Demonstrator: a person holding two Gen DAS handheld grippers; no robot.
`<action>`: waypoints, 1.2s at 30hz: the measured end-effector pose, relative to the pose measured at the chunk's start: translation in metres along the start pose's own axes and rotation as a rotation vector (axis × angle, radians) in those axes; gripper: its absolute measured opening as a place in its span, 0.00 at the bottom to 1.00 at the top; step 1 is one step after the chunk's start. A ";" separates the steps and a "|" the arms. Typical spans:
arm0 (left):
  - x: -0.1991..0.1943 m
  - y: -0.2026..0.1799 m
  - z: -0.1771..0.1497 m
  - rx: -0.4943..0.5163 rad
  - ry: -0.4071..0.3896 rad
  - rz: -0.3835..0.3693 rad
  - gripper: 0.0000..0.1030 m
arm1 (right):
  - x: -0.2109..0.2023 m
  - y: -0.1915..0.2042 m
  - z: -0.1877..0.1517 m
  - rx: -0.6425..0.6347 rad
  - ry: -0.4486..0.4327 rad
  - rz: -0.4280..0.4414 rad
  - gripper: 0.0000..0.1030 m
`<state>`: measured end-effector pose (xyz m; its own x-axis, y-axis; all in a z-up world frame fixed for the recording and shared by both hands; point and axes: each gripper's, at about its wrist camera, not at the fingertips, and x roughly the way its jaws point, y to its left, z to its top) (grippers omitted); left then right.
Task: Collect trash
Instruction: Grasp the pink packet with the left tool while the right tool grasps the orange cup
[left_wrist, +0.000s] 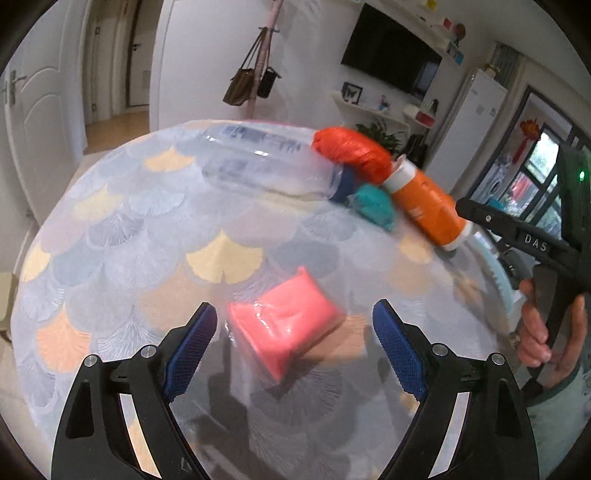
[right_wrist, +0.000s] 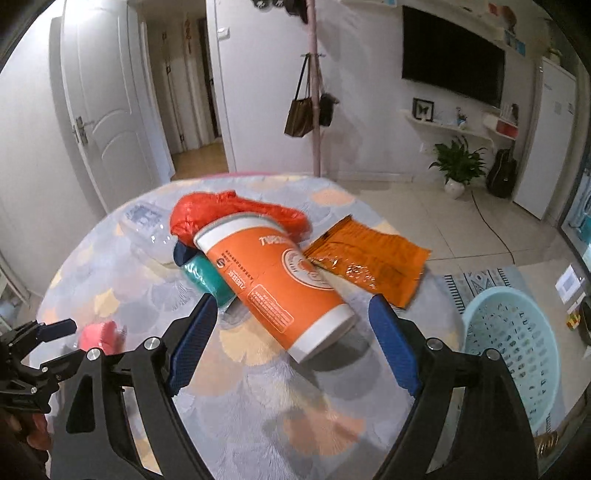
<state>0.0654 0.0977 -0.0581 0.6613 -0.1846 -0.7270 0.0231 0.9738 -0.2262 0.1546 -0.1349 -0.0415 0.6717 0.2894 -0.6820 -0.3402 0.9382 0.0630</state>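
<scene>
Nothing looks collected yet. Nearest, the left gripper (left_wrist: 295, 350) is spread around a pink packet (left_wrist: 284, 325); the right gripper (right_wrist: 291, 341) is spread around an orange cup (right_wrist: 273, 280). Farther lie wrappers and a bottle (left_wrist: 258, 162); the basket (right_wrist: 513, 343) sits right.

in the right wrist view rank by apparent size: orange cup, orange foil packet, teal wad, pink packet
1. orange cup, though it lies nearest the camera
2. orange foil packet
3. teal wad and pink packet: both partly hidden, too close to rank

From my left wrist view, motion blur smears the clear bottle (left_wrist: 266, 162); the orange cup (right_wrist: 273, 284) hides most of the teal wad (right_wrist: 207, 277).
</scene>
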 end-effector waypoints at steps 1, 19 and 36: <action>0.001 0.000 -0.002 0.005 0.002 0.002 0.82 | 0.005 0.002 0.000 -0.013 0.013 -0.003 0.78; 0.003 -0.013 -0.011 0.044 0.009 -0.010 0.60 | 0.043 0.022 0.006 -0.134 0.059 -0.085 0.69; -0.029 -0.060 0.007 0.111 -0.097 -0.157 0.59 | -0.040 -0.014 -0.009 0.009 -0.089 -0.064 0.49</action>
<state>0.0506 0.0451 -0.0186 0.7120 -0.3264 -0.6217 0.2100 0.9439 -0.2550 0.1261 -0.1613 -0.0215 0.7476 0.2443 -0.6176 -0.2892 0.9568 0.0284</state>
